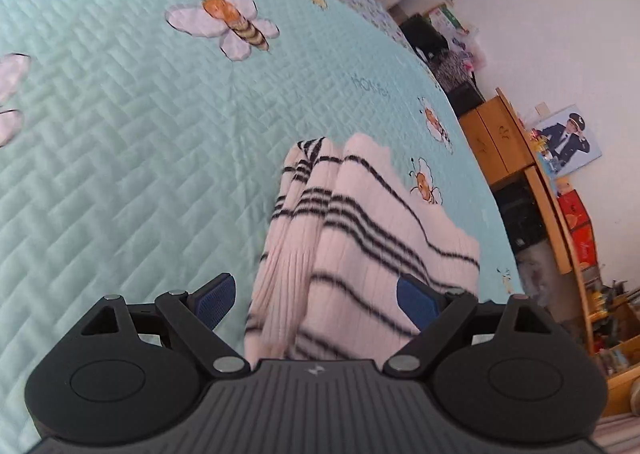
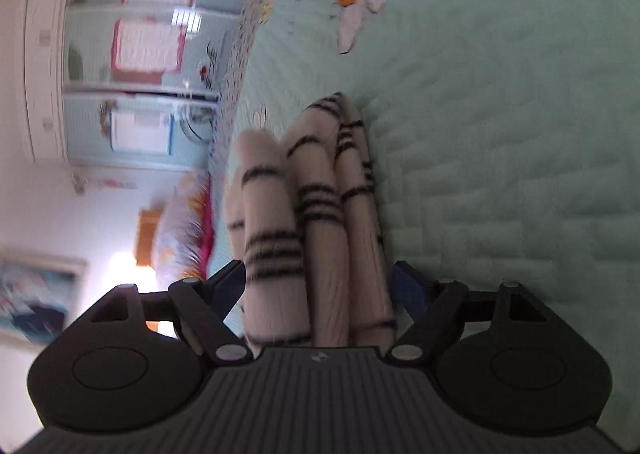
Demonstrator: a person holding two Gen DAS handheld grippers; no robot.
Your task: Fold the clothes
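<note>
How the left gripper (image 1: 316, 302) stands: jaws wide apart, blue pads (image 1: 214, 302) showing on both sides; it points down at the bed and grips nothing.
Cloth at the left gripper: the striped garment (image 1: 360, 222) runs between the jaws. The pad on the left side of the view is clear of it, with quilt showing in the gap. The other pad overlaps the fabric, and contact there cannot be told.
Right gripper (image 2: 316, 288): jaws set wide, with the bunched garment (image 2: 316, 194) filling nearly all the space between them. Whether the pads press on the cloth cannot be told, as the view is dim and blurred.
Garment: cream ribbed knit with thin black stripes, gathered into long lengthwise folds. It lies on the bed and stretches forward from both grippers.
Garment's far end: rounded fold tips resting on the quilt in both views.
Quilt (image 1: 120, 134): mint green, stitched in a zigzag pattern, covering the bed under the garment; it also fills the right side of the right wrist view (image 2: 500, 134).
Bee print (image 1: 228, 22): large, beyond the garment, with smaller bees near the bed's edge.
Wooden cabinet (image 1: 500, 138): past the bed's edge, against a white wall.
Picture (image 1: 568, 142): leaning by the cabinet top.
Wardrobe (image 2: 140, 54): pale blue panels, blurred, far left in the right wrist view.
</note>
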